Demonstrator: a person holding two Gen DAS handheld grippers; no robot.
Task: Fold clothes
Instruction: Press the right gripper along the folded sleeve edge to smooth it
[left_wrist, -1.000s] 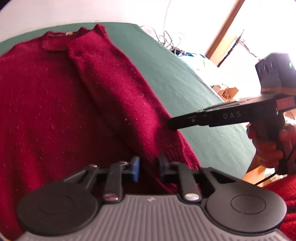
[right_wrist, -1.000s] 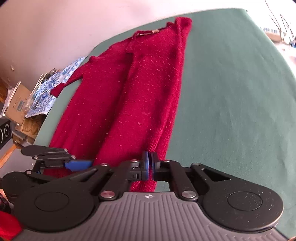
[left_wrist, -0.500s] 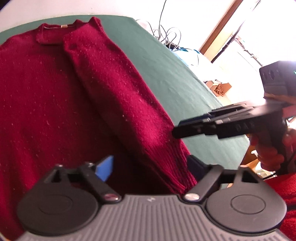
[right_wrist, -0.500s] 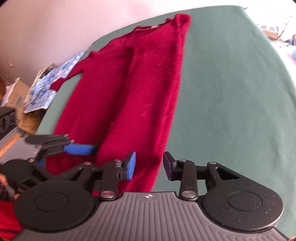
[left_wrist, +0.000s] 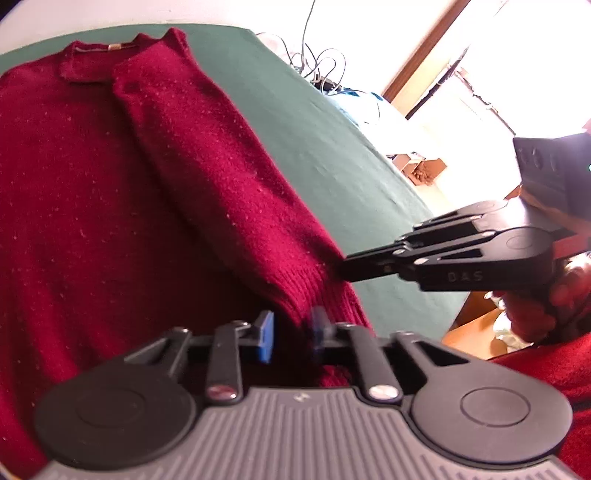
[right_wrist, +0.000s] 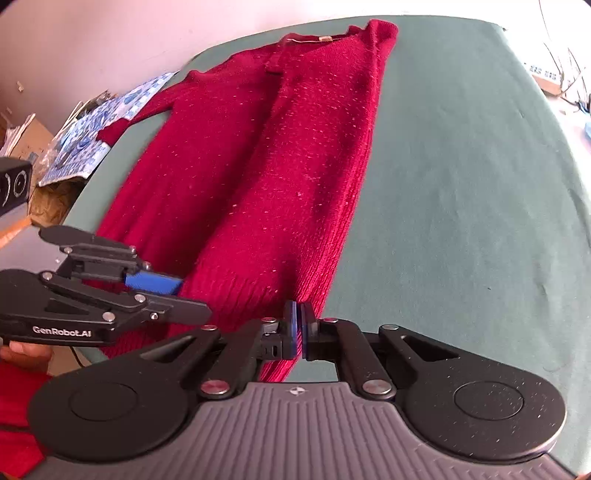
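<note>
A dark red knitted sweater lies on the green table cover, collar at the far end, its right side folded over the body. It also fills the left wrist view. My right gripper is shut on the sweater's ribbed bottom hem at the folded edge; it also shows side-on in the left wrist view. My left gripper sits at the hem just left of it, jaws narrowly apart around the hem's ribbed edge. It shows in the right wrist view.
A blue-patterned cloth and cardboard boxes lie off the table's left side. Cables and a bright window are at the far right. The table's near edge runs just under both grippers.
Both grippers opened half a second ago. Now the right one has shut on the hem and the left one has narrowed around the hem.
</note>
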